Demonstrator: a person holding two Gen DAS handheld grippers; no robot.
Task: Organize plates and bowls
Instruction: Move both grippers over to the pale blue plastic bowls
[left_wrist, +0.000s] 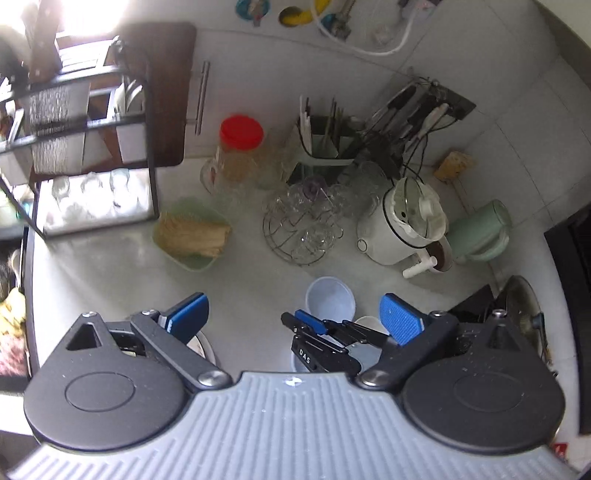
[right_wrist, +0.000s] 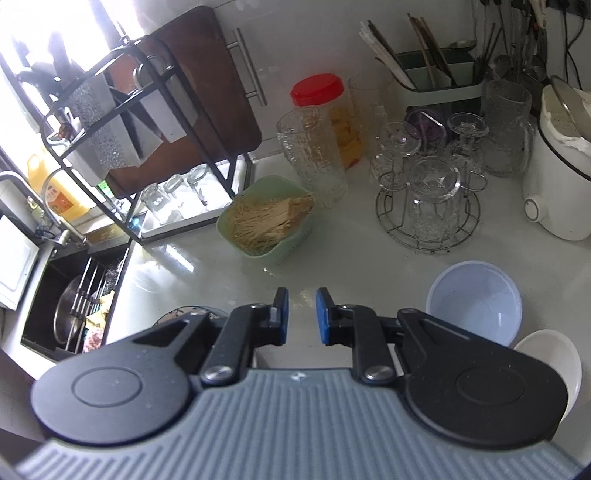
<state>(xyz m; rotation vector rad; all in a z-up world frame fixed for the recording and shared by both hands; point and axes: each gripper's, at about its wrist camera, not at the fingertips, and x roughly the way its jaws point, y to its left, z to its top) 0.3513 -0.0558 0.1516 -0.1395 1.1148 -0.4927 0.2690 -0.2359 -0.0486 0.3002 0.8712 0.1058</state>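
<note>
Bowl (right_wrist: 474, 302) sits upright, mouth up, no long axis; your left gripper (left_wrist: 293, 317) gapes empty, your right gripper (right_wrist: 302, 316) nearly closed, empty.

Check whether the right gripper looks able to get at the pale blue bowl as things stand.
Probably yes. The pale blue bowl stands open on bare counter just right of the right gripper, nothing between them. Its jaws are nearly shut, so they must open first.
</note>
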